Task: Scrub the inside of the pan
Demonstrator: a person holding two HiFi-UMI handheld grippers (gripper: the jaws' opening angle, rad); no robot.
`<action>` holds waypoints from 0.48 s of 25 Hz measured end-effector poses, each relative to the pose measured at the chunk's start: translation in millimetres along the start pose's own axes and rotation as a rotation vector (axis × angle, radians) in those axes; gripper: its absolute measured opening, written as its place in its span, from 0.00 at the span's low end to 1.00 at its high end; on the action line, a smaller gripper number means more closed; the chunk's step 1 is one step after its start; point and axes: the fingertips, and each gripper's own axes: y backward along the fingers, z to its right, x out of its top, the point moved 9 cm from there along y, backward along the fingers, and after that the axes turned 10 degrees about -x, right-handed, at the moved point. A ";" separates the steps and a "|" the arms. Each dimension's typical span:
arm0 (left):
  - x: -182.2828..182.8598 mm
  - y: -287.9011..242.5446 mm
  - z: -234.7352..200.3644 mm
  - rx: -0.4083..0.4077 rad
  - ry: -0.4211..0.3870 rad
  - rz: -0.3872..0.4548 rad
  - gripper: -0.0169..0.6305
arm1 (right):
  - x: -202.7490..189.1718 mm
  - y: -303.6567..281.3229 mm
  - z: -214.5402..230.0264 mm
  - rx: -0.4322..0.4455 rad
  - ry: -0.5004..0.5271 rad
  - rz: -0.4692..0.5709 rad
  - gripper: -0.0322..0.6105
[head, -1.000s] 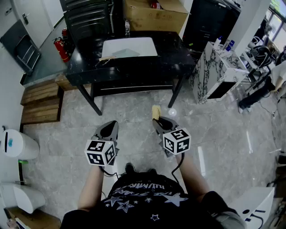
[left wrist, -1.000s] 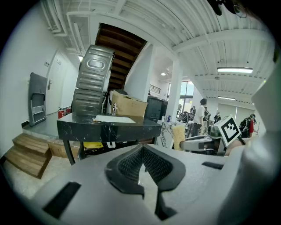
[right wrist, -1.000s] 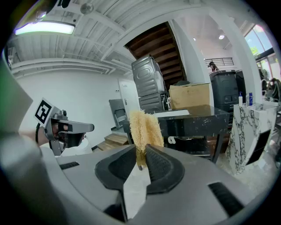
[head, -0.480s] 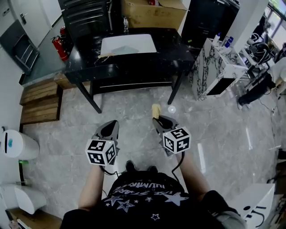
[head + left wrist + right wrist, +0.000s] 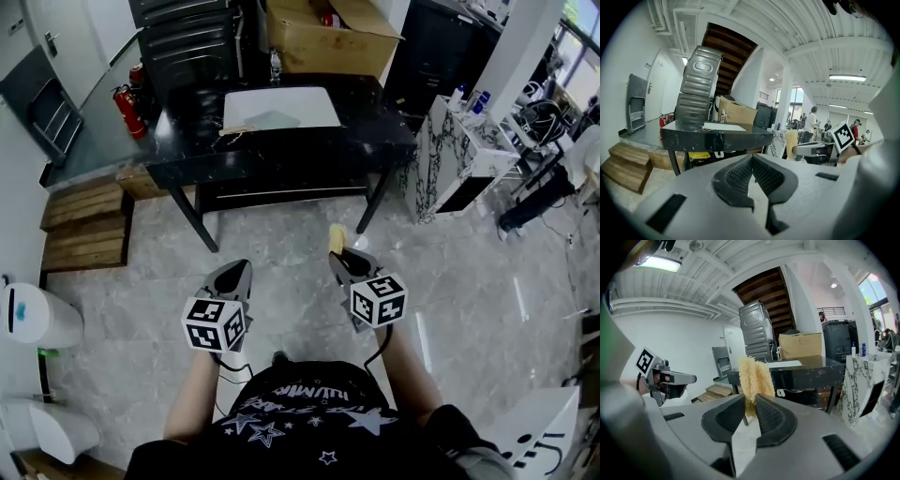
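Right claw (image 5: 750, 401) is clamped on a yellow fibrous scrubber (image 5: 752, 373) that stands up out of its jaws. Left claw (image 5: 752, 159) is shut on nothing, and both hang over the floor, well apart from the black tabletop (image 5: 370, 117). No pan can be made out in any view, the tabletop showing only a white panel (image 5: 300, 101) with a grey shape too small to identify. Judged stage is approach, scrubbing not begun: the next move calls for reaching the tabletop, locating the pan, steadying it with the left claw and bringing the scrubber inside.
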 end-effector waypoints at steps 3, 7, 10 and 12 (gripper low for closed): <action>-0.9 4.2 -15.7 -0.016 0.002 -0.011 0.04 | 3.4 -10.7 -10.6 -0.023 -0.009 -0.004 0.16; -2.9 6.7 -31.4 -0.031 0.001 -0.034 0.04 | 5.4 -21.6 -22.0 -0.030 0.005 -0.030 0.16; -4.0 6.6 -44.2 -0.025 0.014 -0.033 0.04 | 4.4 -31.7 -23.7 -0.039 0.006 -0.050 0.16; -3.5 2.3 -53.2 -0.015 0.026 -0.032 0.04 | 4.8 -40.6 -21.0 -0.044 -0.002 -0.055 0.16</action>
